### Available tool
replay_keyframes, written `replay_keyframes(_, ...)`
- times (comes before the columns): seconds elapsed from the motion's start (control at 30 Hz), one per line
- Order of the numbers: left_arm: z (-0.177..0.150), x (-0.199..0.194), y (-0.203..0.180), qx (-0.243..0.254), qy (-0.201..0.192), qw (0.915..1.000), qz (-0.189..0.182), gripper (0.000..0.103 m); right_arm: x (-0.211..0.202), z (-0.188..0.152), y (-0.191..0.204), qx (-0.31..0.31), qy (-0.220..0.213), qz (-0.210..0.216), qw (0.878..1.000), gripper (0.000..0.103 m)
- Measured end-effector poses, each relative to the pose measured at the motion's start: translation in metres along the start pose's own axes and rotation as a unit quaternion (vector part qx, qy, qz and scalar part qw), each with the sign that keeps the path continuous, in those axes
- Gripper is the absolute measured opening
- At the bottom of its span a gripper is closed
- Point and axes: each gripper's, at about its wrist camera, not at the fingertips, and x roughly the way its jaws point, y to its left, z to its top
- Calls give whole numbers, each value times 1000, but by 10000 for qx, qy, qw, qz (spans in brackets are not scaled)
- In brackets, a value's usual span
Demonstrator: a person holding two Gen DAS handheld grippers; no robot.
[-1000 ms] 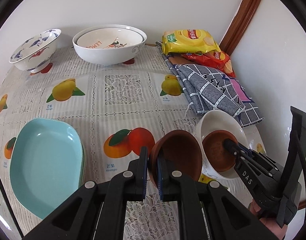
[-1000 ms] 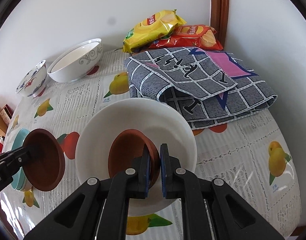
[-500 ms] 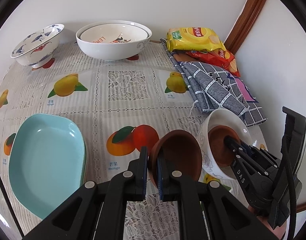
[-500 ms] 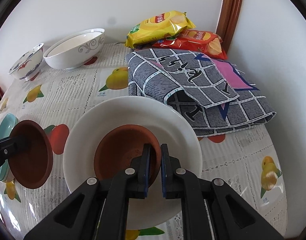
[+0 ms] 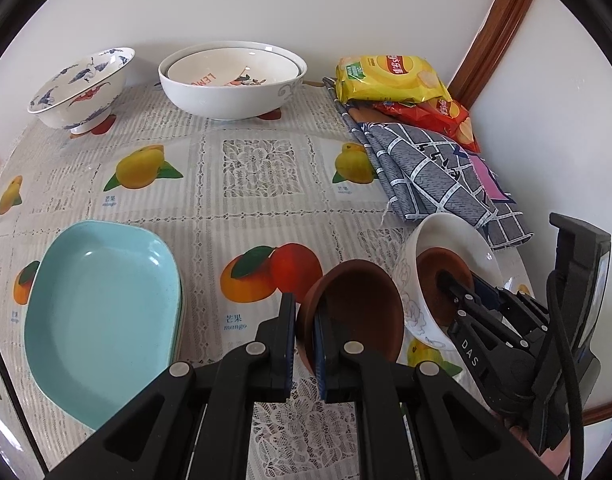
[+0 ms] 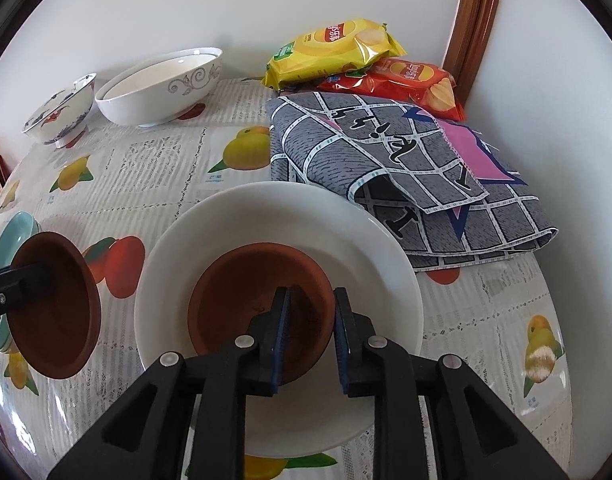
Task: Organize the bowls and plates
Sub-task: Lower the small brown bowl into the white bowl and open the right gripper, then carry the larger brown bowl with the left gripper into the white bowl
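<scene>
- The tabletop [image 5: 242, 200], under a fruit-print cover, carried everything; I take the white bowl at its near right as my landmark.
- A folded grey checked cloth [image 6: 405, 168] lay just behind the white bowl, with a yellow crisp bag [image 6: 337, 50] and a red crisp bag [image 6: 409, 80] stacked behind it by the wall.
- The stacked teal dishes [image 5: 102, 312] sat well to the left of the white bowl, near the tabletop's front edge.
- A large white bowl [image 5: 232, 84] with a smaller one nested in it stood far behind and left of the white bowl, at the wall.
- A blue-and-red patterned bowl [image 5: 80, 88] stood further left of that pair.
- The white bowl [image 6: 266, 220] itself rested on the tabletop, and a brown bowl [image 6: 246, 292] sat inside it.
- A second brown bowl [image 5: 357, 308] hung tilted in the air just left of the white bowl, apart from it.
- My left gripper [image 5: 304, 344] had its fingers clenched on the near rim of that second brown bowl.
- My right gripper [image 6: 307, 336] had its fingers just opening, straddling the near rim of the brown bowl inside the white bowl, the right one clearly clear of the rim.
</scene>
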Motion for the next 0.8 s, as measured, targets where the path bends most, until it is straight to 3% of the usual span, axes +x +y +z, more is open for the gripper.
replay_keyframes(0.23, -4, -7, 1, -33, -42, 10000, 8, 9, -11, 1, -3, -65, -179, 111, 9998, 48)
replay_keyframes(0.6, -1, -24, -29, 96, -259, 9996, -86, 9, -53, -9, -30, 275, -411, 492, 9976, 48)
replay_keyframes(0.8, -1, -28, -52, 213, -336, 9991, -120, 9, -78, -19, -51, 350, -556, 446, 9968, 48)
